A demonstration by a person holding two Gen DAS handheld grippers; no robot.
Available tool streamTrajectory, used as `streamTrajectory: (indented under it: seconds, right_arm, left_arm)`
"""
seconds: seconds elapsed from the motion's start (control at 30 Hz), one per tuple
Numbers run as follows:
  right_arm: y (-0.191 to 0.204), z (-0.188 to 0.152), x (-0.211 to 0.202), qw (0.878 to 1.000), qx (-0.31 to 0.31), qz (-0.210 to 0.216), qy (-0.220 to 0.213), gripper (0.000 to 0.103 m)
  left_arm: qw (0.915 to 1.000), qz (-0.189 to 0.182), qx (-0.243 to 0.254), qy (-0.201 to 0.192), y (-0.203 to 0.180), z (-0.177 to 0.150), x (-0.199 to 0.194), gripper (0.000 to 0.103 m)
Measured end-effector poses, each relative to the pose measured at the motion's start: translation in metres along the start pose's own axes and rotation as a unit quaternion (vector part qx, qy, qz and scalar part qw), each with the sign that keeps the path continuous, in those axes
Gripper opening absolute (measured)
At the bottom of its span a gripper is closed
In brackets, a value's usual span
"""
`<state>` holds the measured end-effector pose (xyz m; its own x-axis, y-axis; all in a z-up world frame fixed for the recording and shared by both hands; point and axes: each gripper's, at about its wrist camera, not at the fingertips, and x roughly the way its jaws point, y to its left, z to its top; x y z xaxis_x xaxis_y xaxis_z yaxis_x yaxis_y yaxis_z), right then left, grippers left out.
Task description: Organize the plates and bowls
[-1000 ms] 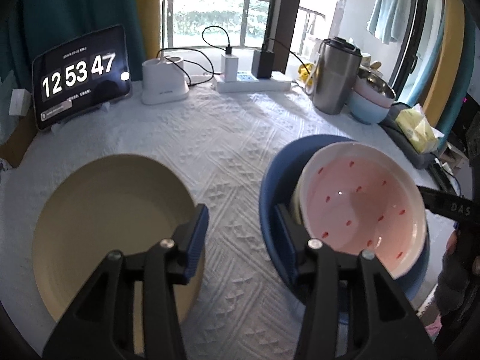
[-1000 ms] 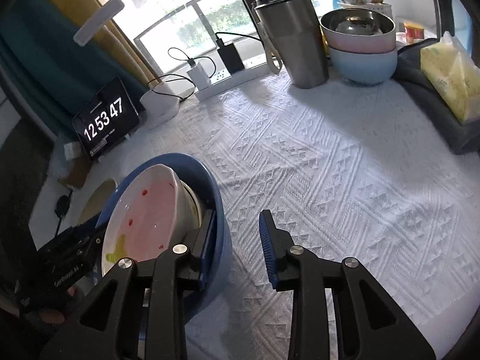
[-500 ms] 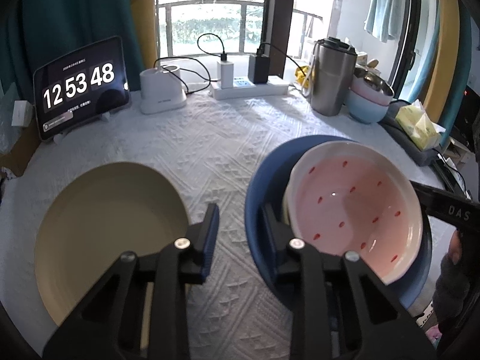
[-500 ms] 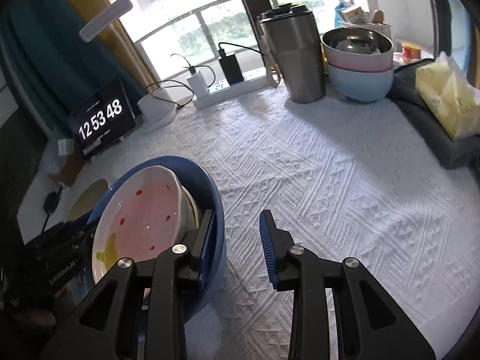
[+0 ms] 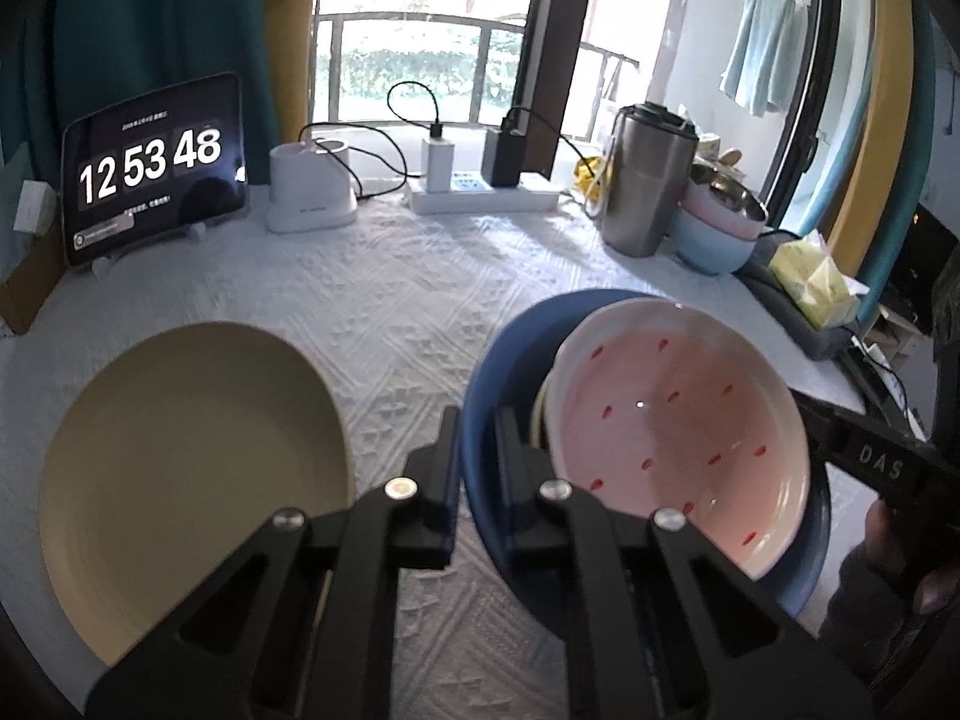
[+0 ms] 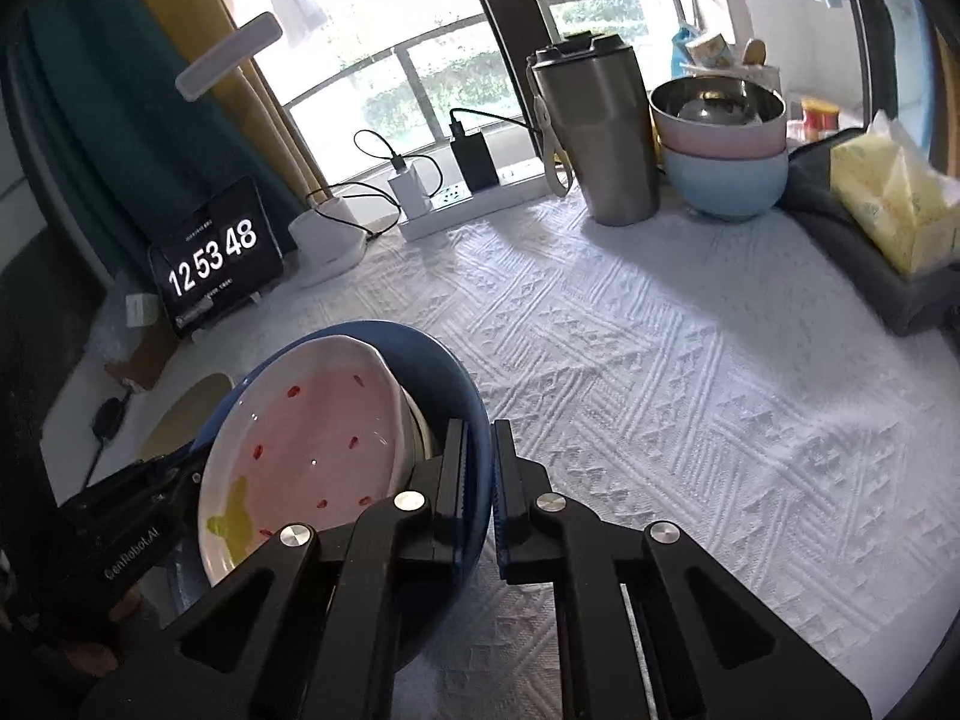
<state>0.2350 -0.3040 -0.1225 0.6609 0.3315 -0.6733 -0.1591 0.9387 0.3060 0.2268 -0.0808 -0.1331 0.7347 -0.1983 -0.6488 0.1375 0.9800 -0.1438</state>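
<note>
Our left claw [image 5: 477, 450] has just closed its jaws and now pinches the left rim of the blue bowl [image 5: 498, 360], one finger outside the wall and one inside. Our right claw [image 6: 477, 468] has likewise just closed, clamping the same bowl's opposite rim at lower centre of its own view. So both claws grip the blue bowl from two sides.

Inside that bowl, tilted against its wall, leans a pink bowl [image 5: 678, 438] with small red marks, and behind it we see the edge of a pale dish that we cannot make out clearly. In the left wrist view the beige plate [image 5: 186, 468] lies flat at lower left on the white textured cloth of the bench [image 6: 690, 372], just beside the left claw's outer finger.

Farther back, at upper right, stand a steel tumbler [image 6: 594, 138] and a stack of bowls [image 6: 723, 162], pink over light blue. A tablet clock [image 5: 153, 168] stands at upper left, with a power strip [image 5: 480, 195] near the window.
</note>
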Motion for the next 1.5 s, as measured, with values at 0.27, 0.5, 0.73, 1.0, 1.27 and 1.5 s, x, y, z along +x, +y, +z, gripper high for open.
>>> streamTrajectory:
  seconds: [0.27, 0.5, 0.73, 1.0, 1.27, 1.5]
  right_arm:
    - [-0.001, -0.003, -0.004, 1.000, 0.003, -0.004, 0.002, 0.009]
    - [0.005, -0.002, -0.006, 1.000, 0.002, -0.009, 0.004, 0.009]
    - [0.008, -0.001, -0.005, 1.000, 0.002, -0.012, 0.006, 0.009]
    - [0.016, -0.002, -0.006, 1.000, -0.001, -0.014, 0.010, 0.009]
    - [0.026, -0.002, -0.006, 1.000, 0.000, -0.009, 0.018, 0.009]
    - [0.037, 0.005, -0.011, 1.000, -0.004, -0.008, 0.012, 0.009]
  left_arm:
    - [0.9999, -0.011, -0.006, -0.001, -0.001, 0.000, -0.003, 0.007]
    - [0.9998, -0.016, -0.010, -0.002, 0.002, -0.001, -0.007, 0.008]
    - [0.9997, -0.021, -0.015, -0.003, 0.006, -0.003, -0.009, 0.008]
    - [0.9995, -0.023, -0.022, -0.004, 0.013, -0.005, -0.015, 0.008]
    - [0.9992, -0.024, -0.028, -0.013, 0.020, -0.002, -0.023, 0.008]
    - [0.9989, -0.025, -0.033, -0.024, 0.027, 0.005, -0.031, 0.008]
